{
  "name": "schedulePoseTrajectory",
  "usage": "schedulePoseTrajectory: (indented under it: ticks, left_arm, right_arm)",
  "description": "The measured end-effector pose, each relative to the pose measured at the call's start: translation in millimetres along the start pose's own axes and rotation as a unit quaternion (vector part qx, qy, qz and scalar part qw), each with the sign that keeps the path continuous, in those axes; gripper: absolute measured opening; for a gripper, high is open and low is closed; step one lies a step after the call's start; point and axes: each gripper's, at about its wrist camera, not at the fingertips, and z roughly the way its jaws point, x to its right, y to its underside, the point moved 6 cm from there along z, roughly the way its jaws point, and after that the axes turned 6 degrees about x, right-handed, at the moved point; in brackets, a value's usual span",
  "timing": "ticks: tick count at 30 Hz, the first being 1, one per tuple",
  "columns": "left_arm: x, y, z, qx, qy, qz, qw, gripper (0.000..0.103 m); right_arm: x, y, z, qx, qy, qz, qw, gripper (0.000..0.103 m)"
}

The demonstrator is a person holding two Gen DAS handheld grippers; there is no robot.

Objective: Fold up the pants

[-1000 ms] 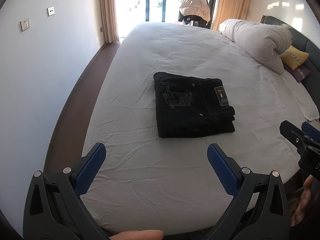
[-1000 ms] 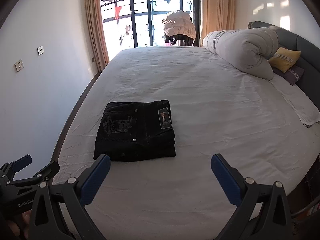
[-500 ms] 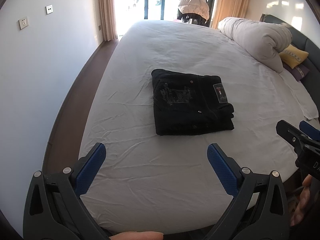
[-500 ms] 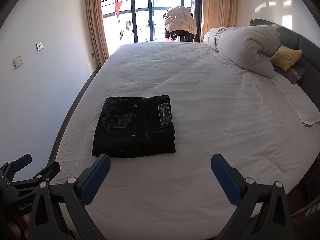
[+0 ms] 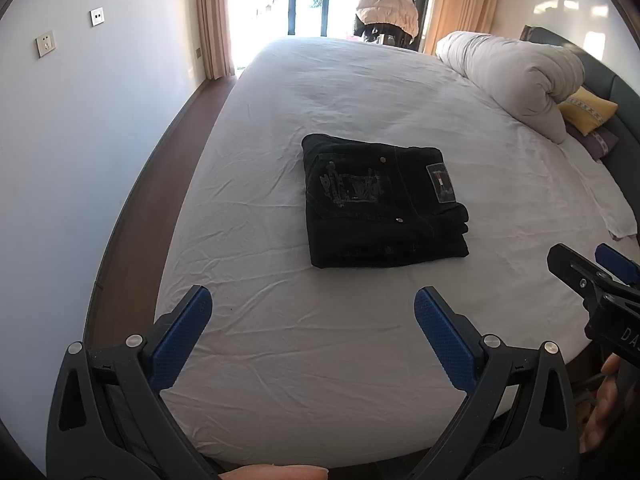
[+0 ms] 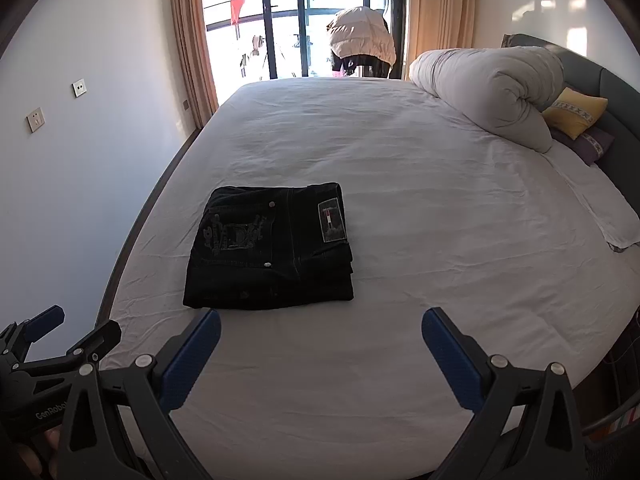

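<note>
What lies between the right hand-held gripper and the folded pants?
Only bare white bedsheet, in the right wrist view: nothing sits between the open right hand-held gripper and the folded pants.

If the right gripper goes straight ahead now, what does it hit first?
Probably the bare bed sheet: the open right gripper points past the right edge of the folded pants, which sit to the left. Depth is hard to judge.

The pants (image 5: pixel 380 204) lie folded on the bed (image 5: pixel 360 344), toward its left side. Both grippers hang near the bed's front edge, apart from the pants: the left gripper (image 5: pixel 312 312) before them, the right gripper (image 6: pixel 320 330) to its right. A rolled duvet (image 6: pixel 488 92) lies far right, with pillows (image 6: pixel 576 116) behind it by the headboard (image 6: pixel 612 84).
</note>
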Motion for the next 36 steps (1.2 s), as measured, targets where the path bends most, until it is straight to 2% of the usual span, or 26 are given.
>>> schedulePoseTrajectory:
  ticks: [36]
  left_arm:
    - [-0.7, 0.4, 1.0, -0.003, 0.002, 0.003, 1.0, 0.103]
  right_arm:
    - [4.1, 6.1, 0.4, -0.005, -0.003, -0.002, 1.0, 0.103]
